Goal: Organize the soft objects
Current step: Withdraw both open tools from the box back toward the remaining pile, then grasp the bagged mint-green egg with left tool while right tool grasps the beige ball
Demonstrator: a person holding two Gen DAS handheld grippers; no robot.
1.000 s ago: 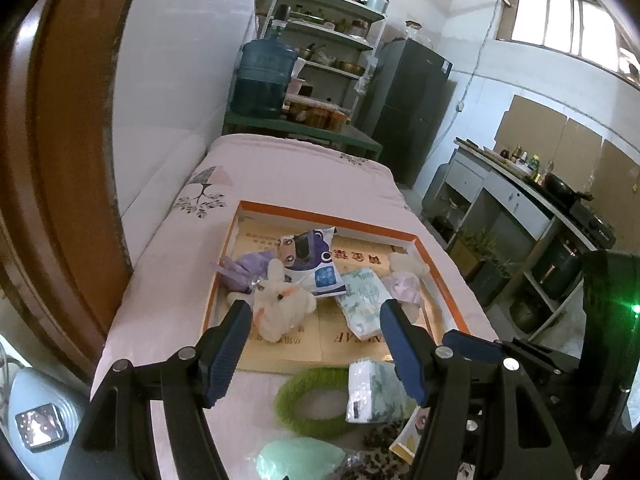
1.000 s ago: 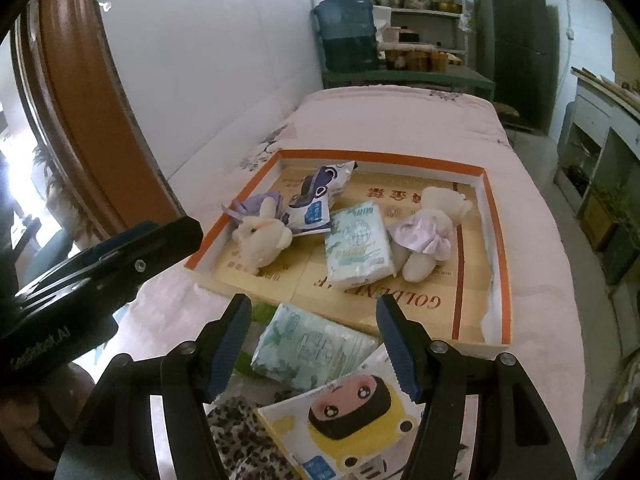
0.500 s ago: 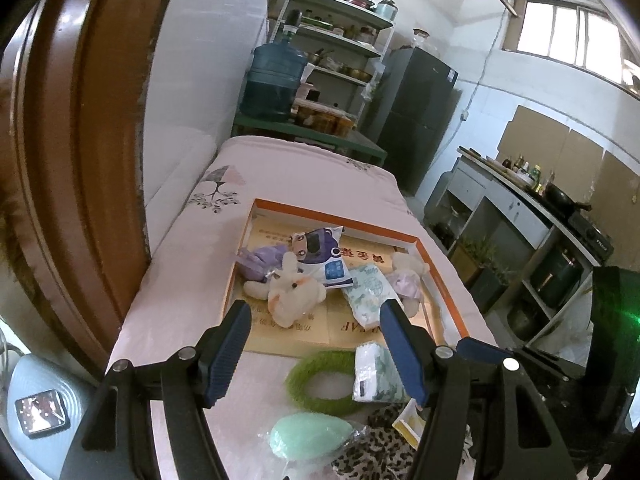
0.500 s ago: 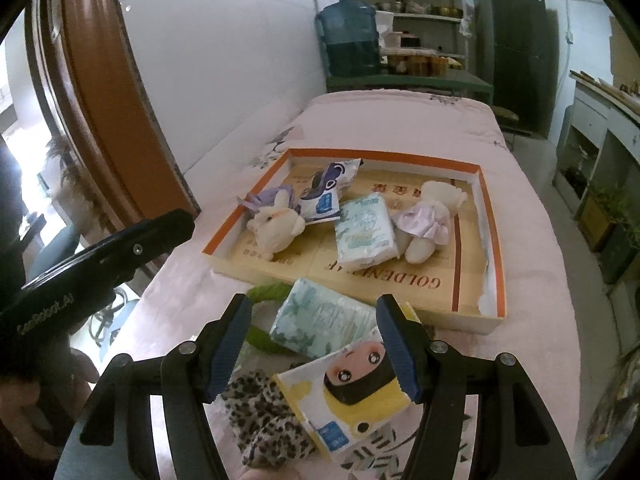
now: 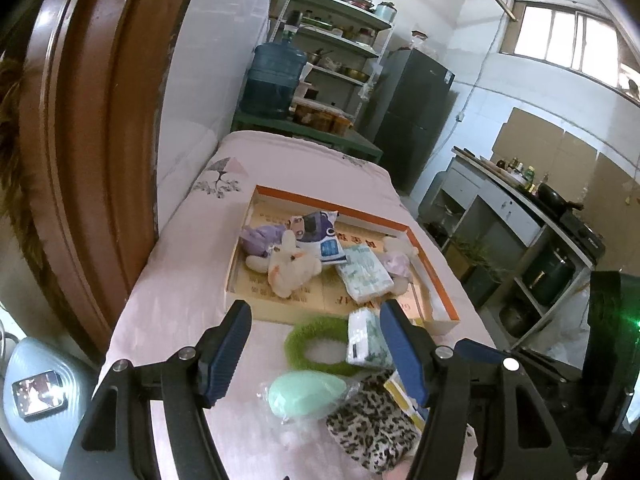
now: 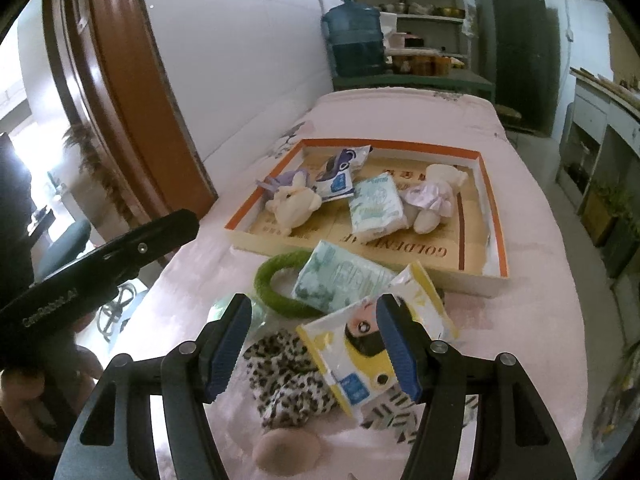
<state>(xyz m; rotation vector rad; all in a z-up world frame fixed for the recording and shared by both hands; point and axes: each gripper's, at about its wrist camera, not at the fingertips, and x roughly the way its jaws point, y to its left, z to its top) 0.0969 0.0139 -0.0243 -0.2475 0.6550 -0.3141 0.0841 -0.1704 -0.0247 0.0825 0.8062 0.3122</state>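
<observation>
Both tools farther back from tray, loose soft clutter between.

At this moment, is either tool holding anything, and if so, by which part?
Nothing is held. The left tool and the right tool both stand open above the loose items on the bed, with nothing pinched between their blue pads.

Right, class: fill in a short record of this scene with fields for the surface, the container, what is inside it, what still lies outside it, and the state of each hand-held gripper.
surface: pink bedspread
container: shallow orange-rimmed cardboard box
inside: white plush rabbit, tissue pack, plush doll in lilac dress, printed pouch
outside: green fuzzy ring, second tissue pack, cartoon-face packet, leopard-print cloth, mint-green egg-shaped item
left hand-held gripper: open, empty
right hand-held gripper: open, empty
</observation>
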